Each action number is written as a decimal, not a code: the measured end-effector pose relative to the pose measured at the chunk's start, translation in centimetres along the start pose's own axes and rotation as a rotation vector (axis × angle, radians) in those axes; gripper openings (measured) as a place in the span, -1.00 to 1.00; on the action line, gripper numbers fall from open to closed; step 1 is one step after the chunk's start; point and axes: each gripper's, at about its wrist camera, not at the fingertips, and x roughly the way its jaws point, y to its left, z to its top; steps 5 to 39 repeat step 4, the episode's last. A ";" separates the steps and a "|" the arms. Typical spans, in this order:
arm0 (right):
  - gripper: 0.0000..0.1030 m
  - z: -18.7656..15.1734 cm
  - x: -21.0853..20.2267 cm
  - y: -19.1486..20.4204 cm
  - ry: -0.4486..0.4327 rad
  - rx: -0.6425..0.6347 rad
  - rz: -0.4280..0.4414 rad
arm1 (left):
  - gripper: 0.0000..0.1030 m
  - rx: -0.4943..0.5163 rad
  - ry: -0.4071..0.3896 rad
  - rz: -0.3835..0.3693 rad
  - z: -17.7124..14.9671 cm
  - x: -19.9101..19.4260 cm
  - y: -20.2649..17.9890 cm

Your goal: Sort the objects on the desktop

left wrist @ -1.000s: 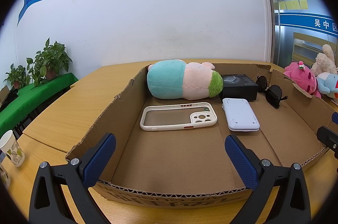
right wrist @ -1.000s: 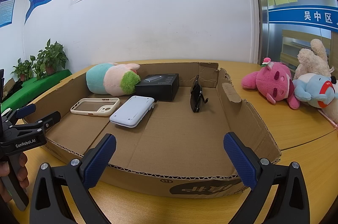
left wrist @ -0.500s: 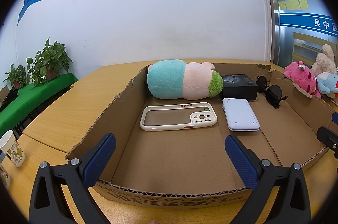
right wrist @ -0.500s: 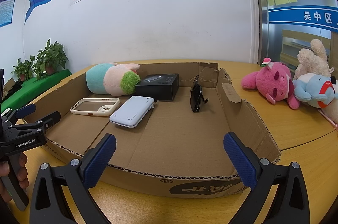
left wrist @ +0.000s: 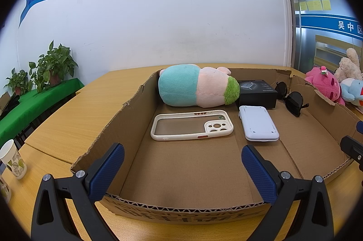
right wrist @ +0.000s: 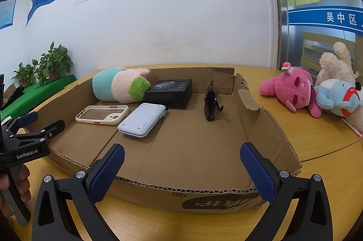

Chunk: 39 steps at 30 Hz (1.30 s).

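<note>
While both grippers gape empty, the cardboard tray's (right wrist: 261, 127) near floor lies bare.

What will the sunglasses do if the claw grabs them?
The sunglasses stand on edge with thin folded arms, so they would probably tip over at a nudge. They look light. Their glossy dark lenses may be slippery and scratch easily.

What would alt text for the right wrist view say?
An open gripper faces a cardboard tray holding a plush, black box, phone case, white device and sunglasses. Three plush toys lie to its right.
</note>
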 end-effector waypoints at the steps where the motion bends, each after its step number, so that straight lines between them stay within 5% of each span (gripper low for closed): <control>1: 1.00 0.0 0.0 0.0 0.000 0.000 0.000 | 1.00 0.000 0.000 0.001 0.0 0.0 -0.1; 39: 1.00 0.0 0.0 0.0 0.000 0.000 0.000 | 1.00 0.000 0.000 0.002 0.0 0.0 -0.1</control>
